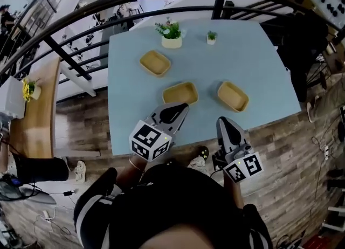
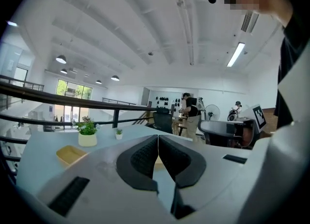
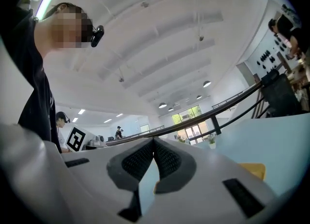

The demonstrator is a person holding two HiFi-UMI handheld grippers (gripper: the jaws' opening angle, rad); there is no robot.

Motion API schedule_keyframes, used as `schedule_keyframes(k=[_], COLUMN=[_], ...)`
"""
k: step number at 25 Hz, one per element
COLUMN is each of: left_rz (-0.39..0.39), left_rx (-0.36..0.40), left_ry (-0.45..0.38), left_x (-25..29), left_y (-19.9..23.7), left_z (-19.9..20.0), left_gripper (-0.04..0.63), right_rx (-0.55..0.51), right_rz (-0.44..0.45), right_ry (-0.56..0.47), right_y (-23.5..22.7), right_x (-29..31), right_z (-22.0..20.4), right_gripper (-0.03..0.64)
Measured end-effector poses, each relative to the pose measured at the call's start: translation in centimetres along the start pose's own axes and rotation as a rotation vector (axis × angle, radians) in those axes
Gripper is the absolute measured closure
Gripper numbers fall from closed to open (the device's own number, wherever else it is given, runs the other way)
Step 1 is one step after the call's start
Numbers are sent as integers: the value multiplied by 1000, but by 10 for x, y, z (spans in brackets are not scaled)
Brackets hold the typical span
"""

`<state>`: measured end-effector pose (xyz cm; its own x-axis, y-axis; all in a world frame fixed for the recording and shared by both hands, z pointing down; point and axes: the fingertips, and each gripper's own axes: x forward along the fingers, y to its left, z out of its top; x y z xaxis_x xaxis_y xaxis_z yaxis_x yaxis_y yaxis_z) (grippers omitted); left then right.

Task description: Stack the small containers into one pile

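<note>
Three shallow trays lie apart on the table: the far tray, the middle tray and the right tray. The left gripper sits just short of the middle tray, jaws pressed together on nothing; in its own view they hide most of that tray. The right gripper — also closed and empty — hangs at the table's near edge, and its own view cuts a tray off to one corner.

Three small containers lie on one blue table: one at ten o'clock from its middle, one at seven, one at four. Two potted plants stand there, a larger plant at eleven and a smaller plant at twelve. One yellow-flowered pot sits far off at nine. There are two grippers, the left gripper and the right gripper.
</note>
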<state>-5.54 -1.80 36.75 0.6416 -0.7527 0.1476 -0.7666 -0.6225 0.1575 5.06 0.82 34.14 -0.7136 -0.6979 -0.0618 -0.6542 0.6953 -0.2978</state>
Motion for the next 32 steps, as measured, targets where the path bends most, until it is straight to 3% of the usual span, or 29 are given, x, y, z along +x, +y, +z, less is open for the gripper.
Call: schedule_keyframes(k=[4, 14, 21, 26, 32], left_rz=[106, 269, 430, 498, 601], left_rx=[39, 88, 59, -48, -108], left_ry=[19, 65, 59, 12, 56], left_x=[18, 54, 49, 38, 14], left_y=[11, 19, 32, 40, 58], left_z=[5, 5, 1, -7, -36], left_gripper=[581, 583, 581, 581, 580], right_rx=[15, 74, 100, 89, 93], right_rz=[87, 249, 343, 384, 415], right_ry=[25, 84, 140, 204, 285], right_y=[-25, -74, -88, -93, -89], right_x=[18, 50, 64, 70, 79], right_z=[8, 11, -1, -16, -43], right_gripper=[617, 617, 617, 617, 609])
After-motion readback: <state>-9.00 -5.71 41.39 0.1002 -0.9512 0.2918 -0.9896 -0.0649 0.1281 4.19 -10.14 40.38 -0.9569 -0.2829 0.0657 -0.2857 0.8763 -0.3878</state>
